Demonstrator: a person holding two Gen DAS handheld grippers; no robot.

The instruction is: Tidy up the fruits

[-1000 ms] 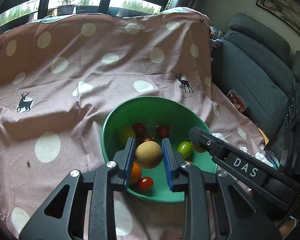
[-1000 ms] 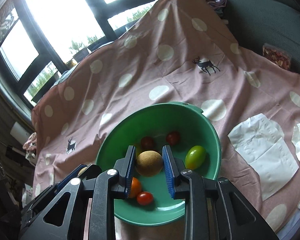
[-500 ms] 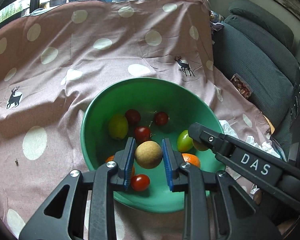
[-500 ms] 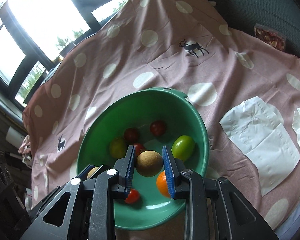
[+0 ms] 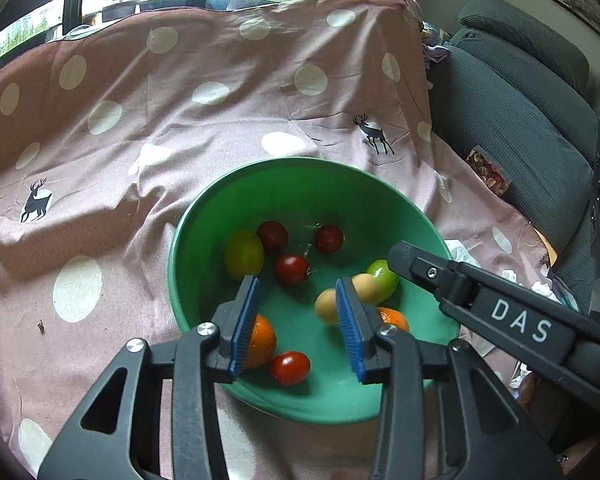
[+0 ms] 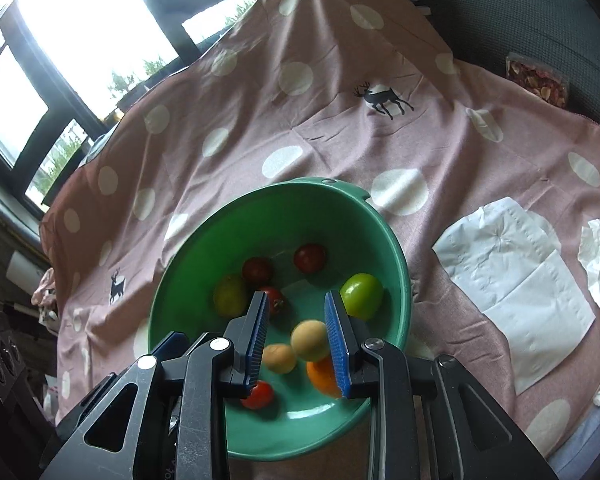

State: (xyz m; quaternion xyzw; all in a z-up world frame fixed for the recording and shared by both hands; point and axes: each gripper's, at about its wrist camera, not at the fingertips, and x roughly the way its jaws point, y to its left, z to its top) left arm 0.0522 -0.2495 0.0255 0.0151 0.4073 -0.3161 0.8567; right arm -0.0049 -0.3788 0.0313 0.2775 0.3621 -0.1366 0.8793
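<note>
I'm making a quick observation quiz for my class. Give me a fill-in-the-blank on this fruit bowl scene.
1. All the fruit lies in a bowl coloured ___.
2. The pink cloth under it bears white dots and small black ___ figures.
3. In the right wrist view, the flat paper napkin lies on the cloth to the ___ of the bowl.
4. The tan round fruits in the bowl number ___.

Missing words: green; deer; right; two

The bowl (image 6: 400, 264) looks like glossy green plastic, resting on matt woven cloth (image 5: 228, 128) beside crumpled white paper (image 6: 512, 280).
</note>
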